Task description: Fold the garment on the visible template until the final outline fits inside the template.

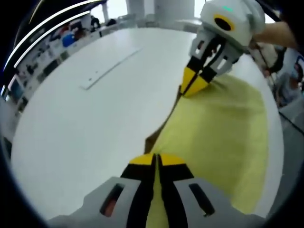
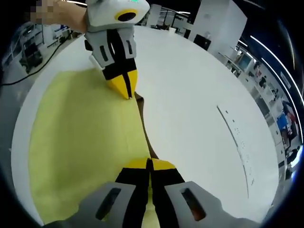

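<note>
A pale yellow garment (image 1: 223, 128) lies flat on a white round table (image 1: 85, 123). In the left gripper view, my left gripper (image 1: 155, 160) is shut on the garment's near edge. My right gripper (image 1: 191, 90) comes in from the top right, shut on the same edge farther along. The right gripper view shows the same from the other end. There my right gripper (image 2: 149, 164) pinches the garment (image 2: 80, 137) and my left gripper (image 2: 127, 93) holds the edge at the far end. A narrow brown strip (image 2: 142, 116) shows along the cloth's edge between the grippers.
A thin straight marked line (image 1: 111, 66) lies on the bare white table beside the garment, also in the right gripper view as the line (image 2: 237, 145). A person's hand (image 2: 71, 19) holds the far gripper. Desks and shelves ring the table's edge.
</note>
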Demonstrator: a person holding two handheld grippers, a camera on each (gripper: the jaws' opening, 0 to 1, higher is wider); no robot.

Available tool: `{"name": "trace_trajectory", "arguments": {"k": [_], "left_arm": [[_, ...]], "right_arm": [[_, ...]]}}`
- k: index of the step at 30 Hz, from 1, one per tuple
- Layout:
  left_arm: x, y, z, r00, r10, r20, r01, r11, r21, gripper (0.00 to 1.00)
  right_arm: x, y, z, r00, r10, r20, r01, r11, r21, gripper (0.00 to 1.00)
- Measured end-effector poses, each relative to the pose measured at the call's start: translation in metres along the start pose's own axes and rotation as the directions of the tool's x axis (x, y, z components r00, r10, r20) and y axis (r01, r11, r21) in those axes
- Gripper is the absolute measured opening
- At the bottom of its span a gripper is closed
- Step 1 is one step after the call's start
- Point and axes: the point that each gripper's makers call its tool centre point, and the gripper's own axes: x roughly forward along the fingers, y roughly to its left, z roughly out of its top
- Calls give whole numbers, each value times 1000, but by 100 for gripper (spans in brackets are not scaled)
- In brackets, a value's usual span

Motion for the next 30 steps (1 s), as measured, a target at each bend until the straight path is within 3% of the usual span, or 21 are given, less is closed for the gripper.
{"name": "trace_trajectory", "arguments": {"k": [4, 6, 10, 13, 18, 22, 30], "left_arm": [[-4, 9, -2, 999, 46, 3, -46, 999, -30, 0], [-10, 19, -4, 995, 102, 10, -102, 993, -58, 2], [-27, 24, -2, 985, 149, 85, -133, 977, -168, 3], [-39, 24, -7, 977, 178, 115, -146, 960, -238, 5], [-62, 15, -20, 970, 202, 134, -152, 939, -310, 6], [-80, 0, -32, 967, 210, 146, -147, 923, -354, 10], [-108, -34, -60, 966, 220, 136, -149, 901, -407, 18]], "right_arm": [[-7, -4, -5, 999, -33, -15, 33, 999, 2, 2], [-12, -7, -7, 998, -57, -16, 58, 998, 15, 3], [-29, -13, -14, 994, -111, -14, 112, 992, 64, 8], [-41, -13, -17, 990, -137, 20, 133, 980, 152, 13], [-65, -7, -22, 979, -190, 73, 162, 944, 287, 23], [-84, 7, -29, 975, -210, 77, 176, 932, 317, 26], [-119, 44, -53, 966, -247, 79, 189, 880, 435, 28]]}}
